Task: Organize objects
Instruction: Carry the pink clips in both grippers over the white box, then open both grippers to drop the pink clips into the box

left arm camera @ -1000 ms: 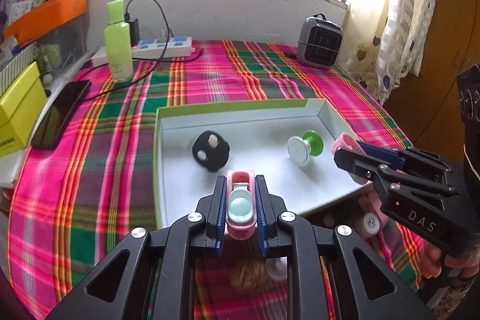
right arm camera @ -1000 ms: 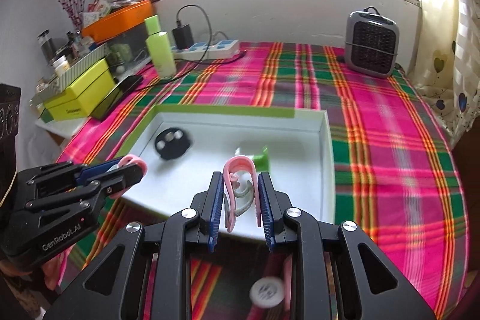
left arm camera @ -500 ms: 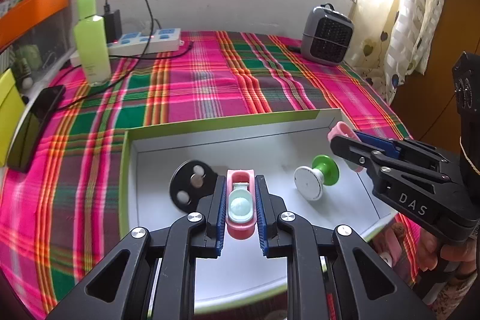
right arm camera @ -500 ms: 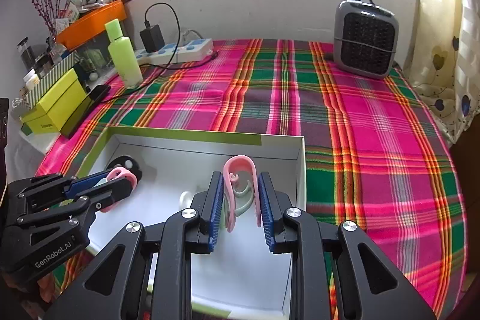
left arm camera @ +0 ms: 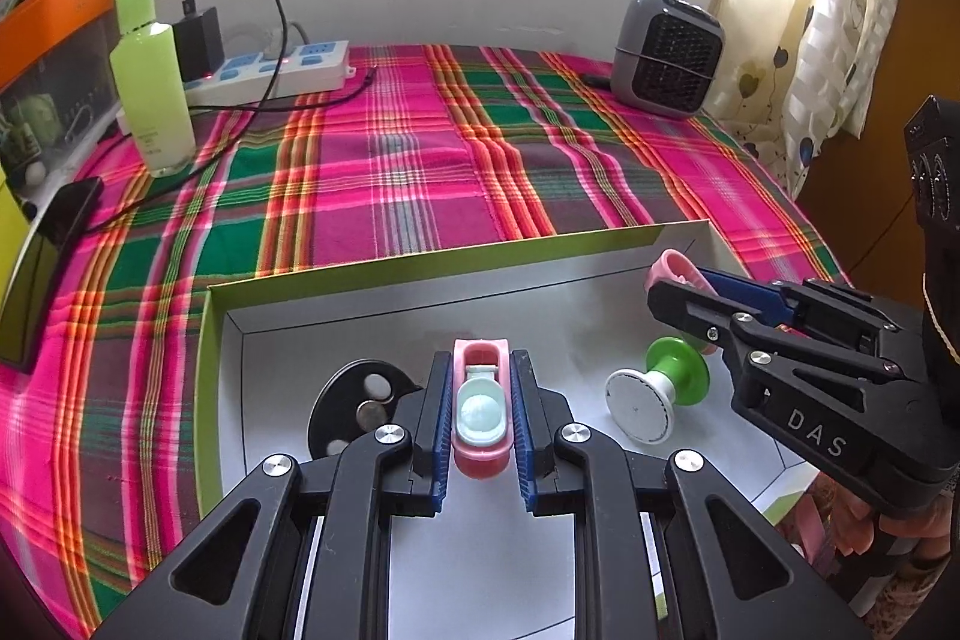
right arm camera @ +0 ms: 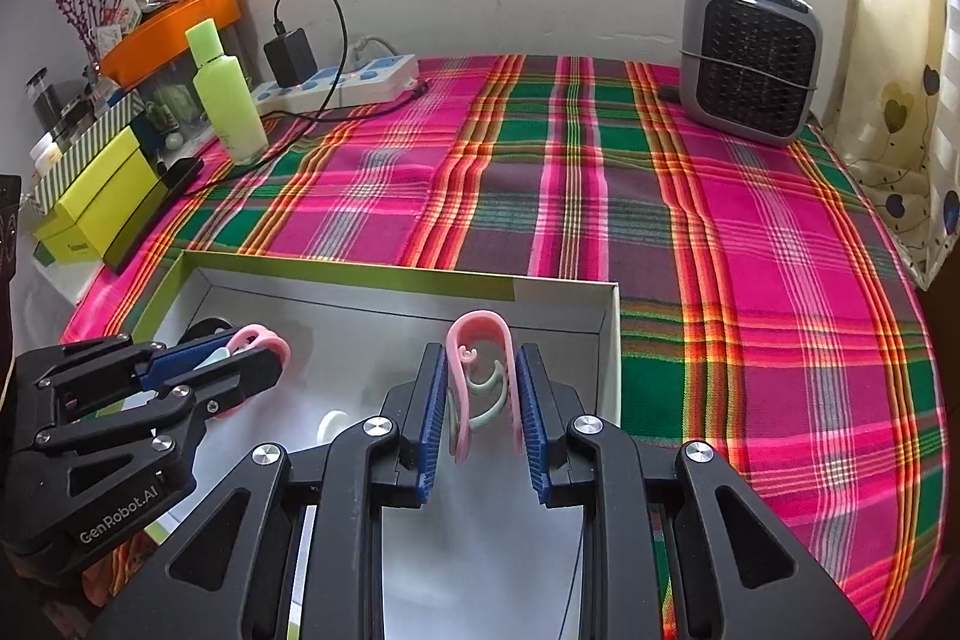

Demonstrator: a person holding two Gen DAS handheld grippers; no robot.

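Observation:
In the left wrist view my left gripper [left arm camera: 480, 370] is shut on a small pink holder with a pale green insert [left arm camera: 480, 412]. It hangs over a white tray with a green rim [left arm camera: 456, 268]. In the tray lie a black disc [left arm camera: 354, 400] and a green-and-white spool [left arm camera: 657, 388]. My right gripper [right arm camera: 480, 358] is shut on a pink U-shaped clip [right arm camera: 480, 325] with a pale green piece inside, above the tray's right part [right arm camera: 609, 340]. Each gripper also shows in the other's view, the right gripper [left arm camera: 666, 283] and the left gripper [right arm camera: 264, 355].
On the plaid tablecloth [left arm camera: 420, 172] beyond the tray stand a green bottle [left arm camera: 153, 94], a power strip with a charger [left arm camera: 270, 67] and a grey heater [left arm camera: 669, 55]. A dark phone [left arm camera: 48, 256] and yellow boxes [right arm camera: 96, 202] lie at the left. A curtain [left arm camera: 834, 10] hangs at the right.
Both grippers have moved forward and slightly down over the tray, which now lies right under them. Each keeps its pink piece; the disc and spool stay put.

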